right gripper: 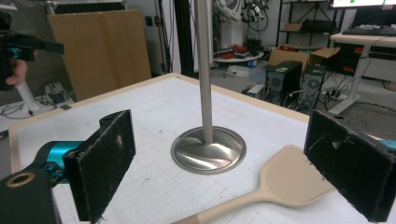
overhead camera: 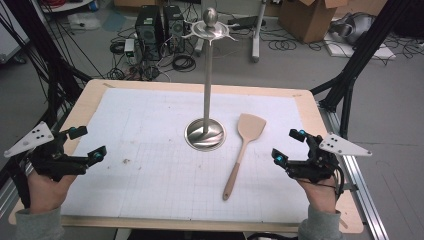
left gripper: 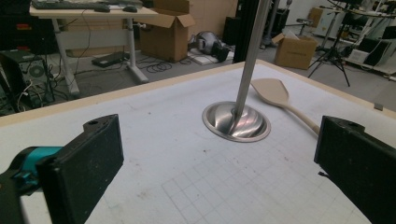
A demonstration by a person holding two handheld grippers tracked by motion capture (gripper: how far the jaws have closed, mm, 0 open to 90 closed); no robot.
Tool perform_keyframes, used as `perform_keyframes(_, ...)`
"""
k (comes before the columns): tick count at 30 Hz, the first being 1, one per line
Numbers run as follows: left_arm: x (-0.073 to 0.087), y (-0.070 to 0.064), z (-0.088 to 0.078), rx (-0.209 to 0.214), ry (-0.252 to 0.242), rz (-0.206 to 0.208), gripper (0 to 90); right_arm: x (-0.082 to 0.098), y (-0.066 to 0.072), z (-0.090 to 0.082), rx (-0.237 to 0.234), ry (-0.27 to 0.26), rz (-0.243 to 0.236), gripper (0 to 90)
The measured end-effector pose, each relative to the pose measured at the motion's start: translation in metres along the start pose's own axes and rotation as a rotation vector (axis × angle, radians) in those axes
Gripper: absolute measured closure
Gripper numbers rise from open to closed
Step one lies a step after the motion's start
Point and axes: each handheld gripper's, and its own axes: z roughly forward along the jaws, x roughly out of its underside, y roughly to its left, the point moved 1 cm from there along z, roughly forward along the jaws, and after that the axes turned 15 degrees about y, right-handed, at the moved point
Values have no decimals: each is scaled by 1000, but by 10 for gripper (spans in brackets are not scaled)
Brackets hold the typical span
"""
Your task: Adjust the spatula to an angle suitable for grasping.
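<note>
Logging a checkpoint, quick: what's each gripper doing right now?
Left gripper: open, holding nothing.
Right gripper: open, holding nothing; the spatula lies untouched on the table.

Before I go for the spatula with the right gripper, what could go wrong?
The spatula lies flat on the mat, so the open right gripper may slide off its thin handle or just push it. Its blade sits close beside the stand; a nudge could knock it against the base. The tall pole with hooks on top could tip if the spatula or a hand bumps it on the way up.
</note>
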Motion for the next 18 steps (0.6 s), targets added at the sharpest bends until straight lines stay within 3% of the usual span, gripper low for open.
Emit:
perform_keyframes(10, 1, 0, 1, -2, 6, 3, 17, 1, 1, 17, 23, 53, -2, 81)
perform_keyframes(13, 1, -1, 1, -2, 6, 2, 17, 2, 0, 19, 26, 56, -18, 183)
perform_keyframes(18, 2, 0, 1, -6, 8, -4, 17, 3, -2, 25, 24, 71, -27, 229)
